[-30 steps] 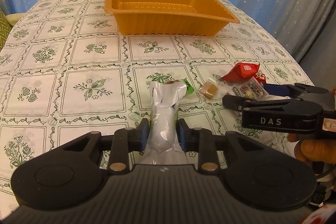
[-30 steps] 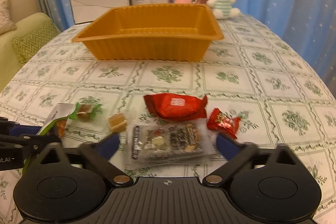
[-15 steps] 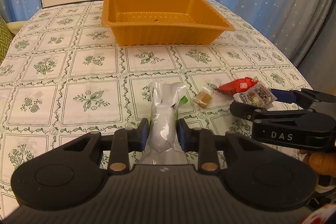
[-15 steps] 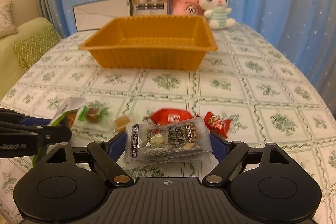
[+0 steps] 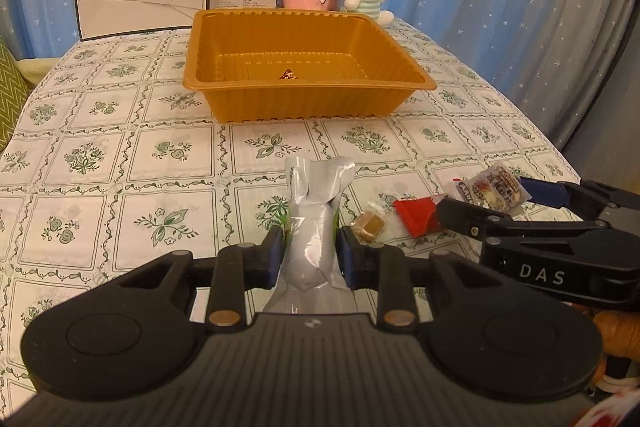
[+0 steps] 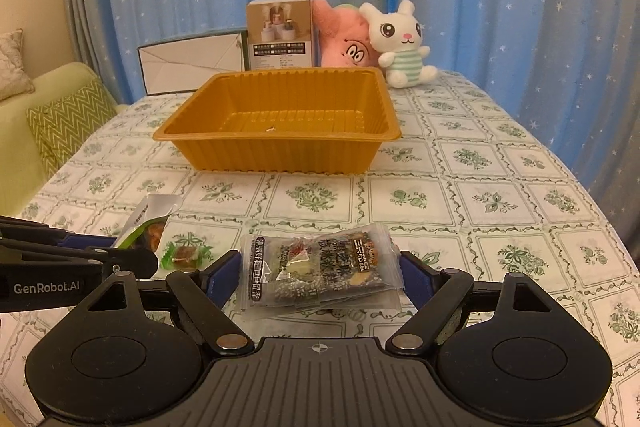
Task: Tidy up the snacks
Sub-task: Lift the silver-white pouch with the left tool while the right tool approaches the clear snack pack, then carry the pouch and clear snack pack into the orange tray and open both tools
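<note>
The tray [image 6: 276, 147] sits mid-table [image 6: 500, 203], a small sweet [image 5: 287, 74] in it. Behind it stand a box [image 6: 279, 32] and two plush toys [image 6: 400, 45]. Before it, loose snacks [image 5: 416, 217] lie on the cloth.

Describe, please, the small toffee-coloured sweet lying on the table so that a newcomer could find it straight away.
Start at the orange tray on the flowered tablecloth and come toward the near edge, to the loose snacks. The toffee sweet lies just right of the silver packet and left of the red wrapper. It alone is a small tan cube in clear wrap.
</note>
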The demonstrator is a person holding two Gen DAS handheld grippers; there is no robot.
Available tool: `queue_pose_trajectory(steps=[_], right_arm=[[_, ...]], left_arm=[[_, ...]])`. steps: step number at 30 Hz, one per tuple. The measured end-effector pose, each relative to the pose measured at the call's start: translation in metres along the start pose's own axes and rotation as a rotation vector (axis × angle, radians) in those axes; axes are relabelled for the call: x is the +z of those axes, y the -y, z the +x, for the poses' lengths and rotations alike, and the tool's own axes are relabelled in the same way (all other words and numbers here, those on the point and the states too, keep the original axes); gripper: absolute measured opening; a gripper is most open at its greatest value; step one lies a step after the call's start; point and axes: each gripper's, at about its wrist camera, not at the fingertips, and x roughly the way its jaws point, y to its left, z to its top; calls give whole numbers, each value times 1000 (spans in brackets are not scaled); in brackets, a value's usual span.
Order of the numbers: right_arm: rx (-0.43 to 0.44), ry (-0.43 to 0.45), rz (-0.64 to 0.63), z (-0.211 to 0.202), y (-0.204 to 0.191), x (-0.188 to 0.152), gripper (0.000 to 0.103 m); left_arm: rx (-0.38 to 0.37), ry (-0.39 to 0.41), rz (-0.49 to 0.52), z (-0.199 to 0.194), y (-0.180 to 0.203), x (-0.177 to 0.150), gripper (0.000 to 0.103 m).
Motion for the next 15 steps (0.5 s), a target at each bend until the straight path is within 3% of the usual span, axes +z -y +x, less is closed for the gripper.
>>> queue_pose_trajectory(steps=[15], right_arm=[[0,54,52,8,14,52,83]], left_arm=[[-2,68,40,6,2,50,26]])
